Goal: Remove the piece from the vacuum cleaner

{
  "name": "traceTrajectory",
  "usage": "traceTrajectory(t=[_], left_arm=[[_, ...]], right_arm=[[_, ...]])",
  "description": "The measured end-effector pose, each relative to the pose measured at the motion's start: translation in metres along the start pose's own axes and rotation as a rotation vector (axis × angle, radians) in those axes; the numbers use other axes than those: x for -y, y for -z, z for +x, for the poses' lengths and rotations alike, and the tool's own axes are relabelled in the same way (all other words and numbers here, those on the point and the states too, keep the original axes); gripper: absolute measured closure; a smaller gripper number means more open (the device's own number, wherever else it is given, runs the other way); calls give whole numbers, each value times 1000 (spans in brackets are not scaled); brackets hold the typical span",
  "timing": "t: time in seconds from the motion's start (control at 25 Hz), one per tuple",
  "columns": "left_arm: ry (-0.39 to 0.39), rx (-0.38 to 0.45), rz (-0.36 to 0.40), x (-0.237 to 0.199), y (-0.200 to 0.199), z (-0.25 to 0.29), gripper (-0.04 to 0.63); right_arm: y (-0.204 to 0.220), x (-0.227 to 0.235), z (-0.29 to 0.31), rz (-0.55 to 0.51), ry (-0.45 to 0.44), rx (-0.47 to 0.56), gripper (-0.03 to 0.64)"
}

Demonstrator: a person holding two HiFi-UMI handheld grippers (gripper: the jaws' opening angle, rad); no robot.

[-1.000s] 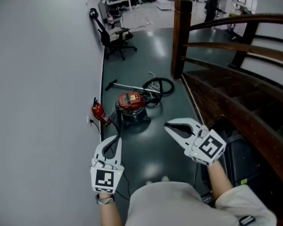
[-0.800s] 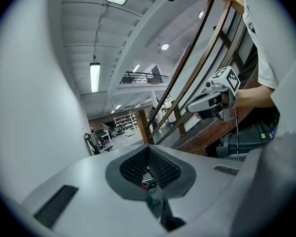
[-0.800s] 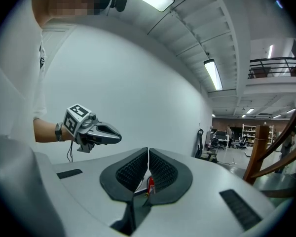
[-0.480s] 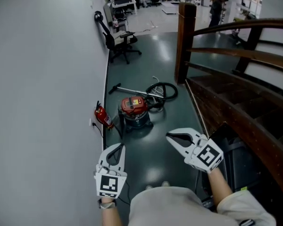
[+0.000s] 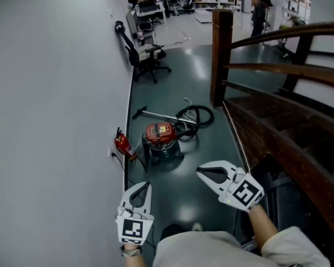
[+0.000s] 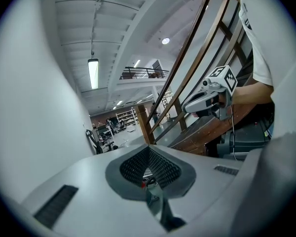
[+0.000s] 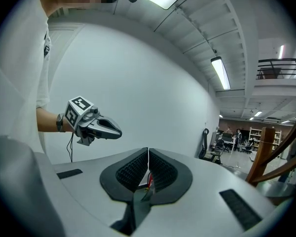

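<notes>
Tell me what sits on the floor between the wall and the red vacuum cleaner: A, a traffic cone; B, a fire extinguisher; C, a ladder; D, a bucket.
B: a small red fire extinguisher sits at the foot of the wall, left of the vacuum cleaner.

Dark glossy floor (image 5: 183, 193) carries a red vacuum cleaner (image 5: 161, 138), upright. Its black hose (image 5: 196, 115) is coiled just behind it and a metal wand (image 5: 156, 114) lies flat. Red fire extinguisher (image 5: 123, 144) at the wall base; office chair (image 5: 148, 58) well apart.
</notes>
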State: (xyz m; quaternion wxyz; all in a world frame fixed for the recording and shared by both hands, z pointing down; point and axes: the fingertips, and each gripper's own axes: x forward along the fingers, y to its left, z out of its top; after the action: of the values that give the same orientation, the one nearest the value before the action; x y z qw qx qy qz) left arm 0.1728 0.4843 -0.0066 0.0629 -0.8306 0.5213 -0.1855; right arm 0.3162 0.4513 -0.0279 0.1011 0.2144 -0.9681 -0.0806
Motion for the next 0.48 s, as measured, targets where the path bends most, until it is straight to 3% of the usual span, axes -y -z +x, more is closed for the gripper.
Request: traceTrajectory(t=[0.48], left_arm=[[-26,4,-21,-2,-6,23,597]], right_arm=[[1,16,6,15,-35,28,588]])
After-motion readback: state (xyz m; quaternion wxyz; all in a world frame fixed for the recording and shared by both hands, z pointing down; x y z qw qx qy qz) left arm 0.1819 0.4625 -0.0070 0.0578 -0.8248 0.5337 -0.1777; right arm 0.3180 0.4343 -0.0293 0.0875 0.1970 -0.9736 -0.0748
